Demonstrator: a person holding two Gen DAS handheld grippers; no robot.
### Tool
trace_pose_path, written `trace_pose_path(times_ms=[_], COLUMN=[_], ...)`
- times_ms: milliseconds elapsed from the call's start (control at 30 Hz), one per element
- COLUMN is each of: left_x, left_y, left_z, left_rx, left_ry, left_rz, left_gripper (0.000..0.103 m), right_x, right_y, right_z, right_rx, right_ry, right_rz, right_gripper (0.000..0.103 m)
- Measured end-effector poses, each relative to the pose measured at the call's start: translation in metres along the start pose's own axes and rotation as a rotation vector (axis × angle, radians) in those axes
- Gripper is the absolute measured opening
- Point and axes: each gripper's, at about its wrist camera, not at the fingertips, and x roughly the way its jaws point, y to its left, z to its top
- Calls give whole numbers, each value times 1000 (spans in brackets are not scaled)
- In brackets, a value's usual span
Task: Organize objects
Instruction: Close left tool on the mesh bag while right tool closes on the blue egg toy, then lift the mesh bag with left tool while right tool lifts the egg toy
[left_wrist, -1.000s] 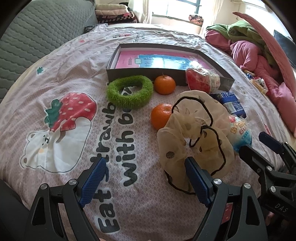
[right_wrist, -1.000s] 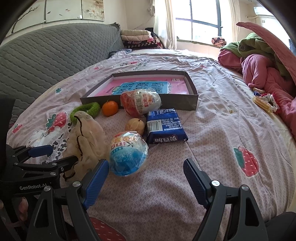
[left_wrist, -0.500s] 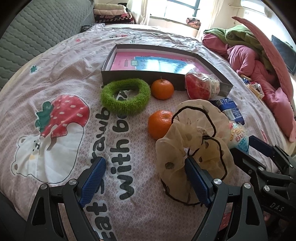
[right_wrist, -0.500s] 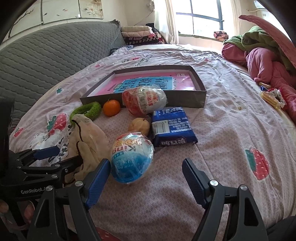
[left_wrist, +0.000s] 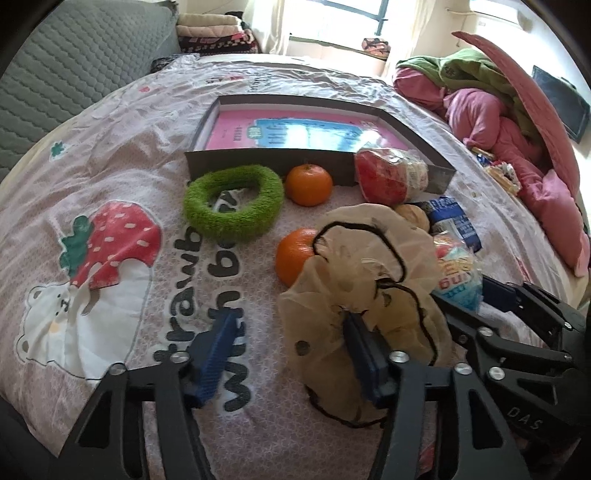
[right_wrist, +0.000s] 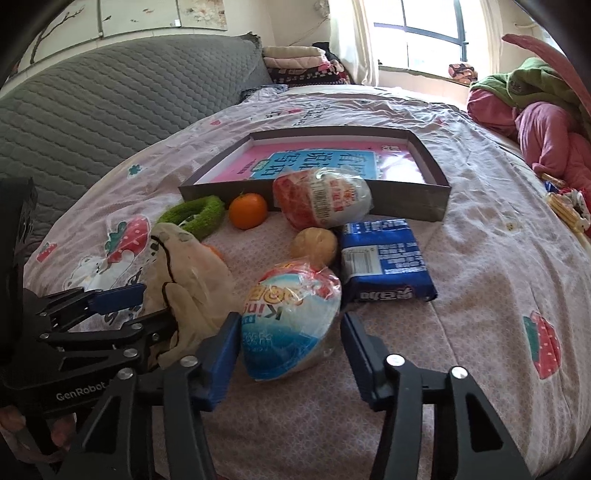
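Both grippers' jaws have just been closing. Our right gripper (right_wrist: 288, 354) brackets the blue egg-shaped snack (right_wrist: 290, 325), left pad touching, not yet clamped; our left gripper (left_wrist: 291, 358) stays unclenched, one pad in the beige scrunchie (left_wrist: 365, 295). We should squeeze gently, then lift toward the tray (right_wrist: 424, 201) beyond the snack.

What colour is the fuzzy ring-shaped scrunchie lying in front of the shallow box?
The fuzzy ring-shaped scrunchie is bright green; the left wrist view shows it best.

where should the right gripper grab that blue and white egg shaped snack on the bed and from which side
Grip the blue and white egg across its widest middle, coming from the near side along the bedspread. It lies on its side, bulging between the right gripper fingers, whose jaws have just been closing around it. The crinkly wrapper may slip, so squeeze the body.
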Motion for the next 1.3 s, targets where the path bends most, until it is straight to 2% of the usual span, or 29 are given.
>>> trace_pose_path(times_ms=[133, 200, 467, 900, 1300], left_x=[2, 1, -6, -21, -40], left_y=[-4, -6, -12, -16, -11], left_z=[0, 0, -3, -2, 1], left_rx=[13, 22, 54, 75, 67], left_ry=[2, 0, -20, -61, -123], left_rz=[-17, -32, -38, -40, -38], left_gripper=[42, 30, 17, 14, 14], right_x=[-2, -3, -10, -19, -36], right_y=[0, -1, 3, 3, 8], right_z=[-1, -1, -2, -3, -4], right_rx=[-2, 7, -17, -16, -53], right_ry=[-9, -15, -43, -66, -137], right_rz=[9, 19, 26, 40, 26], right_gripper=[52, 51, 51, 51, 51])
